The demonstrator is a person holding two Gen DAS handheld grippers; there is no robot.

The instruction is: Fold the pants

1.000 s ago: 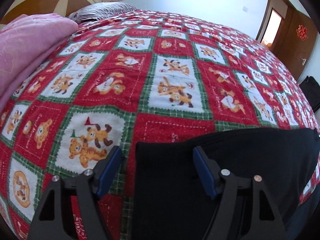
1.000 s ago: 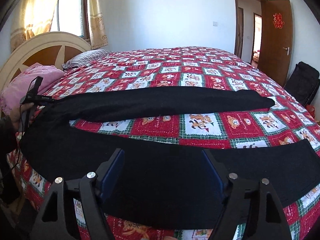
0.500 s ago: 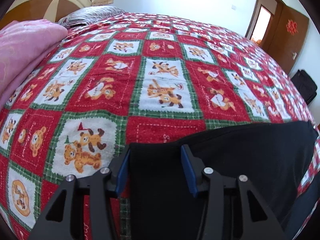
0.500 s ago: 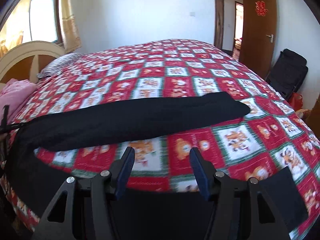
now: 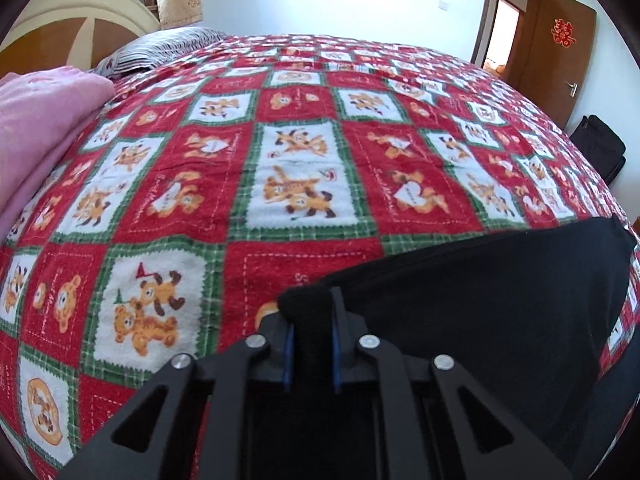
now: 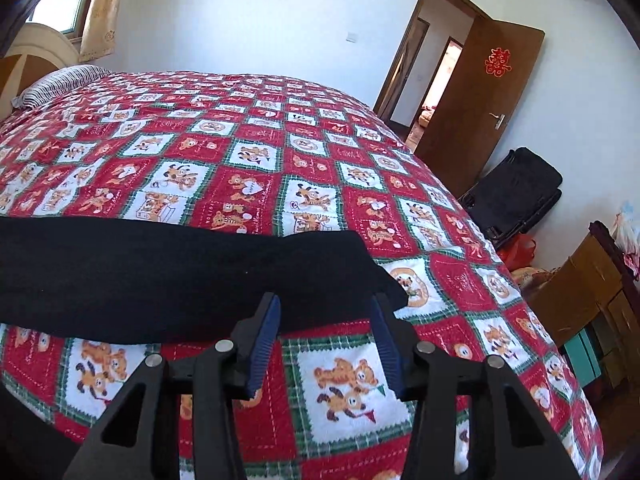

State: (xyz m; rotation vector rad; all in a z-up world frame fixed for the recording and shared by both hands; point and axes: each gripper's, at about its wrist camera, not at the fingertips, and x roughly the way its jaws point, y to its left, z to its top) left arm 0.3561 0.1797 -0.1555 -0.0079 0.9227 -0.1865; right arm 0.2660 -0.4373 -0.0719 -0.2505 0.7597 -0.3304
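Black pants (image 5: 480, 300) lie on a bed with a red, green and white bear-pattern cover (image 5: 296, 184). My left gripper (image 5: 310, 320) is shut on a bunched corner of the pants at their left end. In the right wrist view one black pant leg (image 6: 160, 276) stretches from the left edge to its cuff end near the middle. My right gripper (image 6: 326, 320) is open, just in front of that cuff end, its blue pads (image 6: 264, 344) on either side of the leg's near edge.
A pink blanket (image 5: 36, 132) and a striped pillow (image 5: 160, 48) lie by the headboard at the left. An open wooden door (image 6: 476, 92), a black bag (image 6: 516, 196) and a wooden cabinet (image 6: 588, 292) stand right of the bed.
My left gripper closed on the corner of the pants. My right gripper moved right along the bed from the near leg to the cuff end of the far leg and narrowed slightly.
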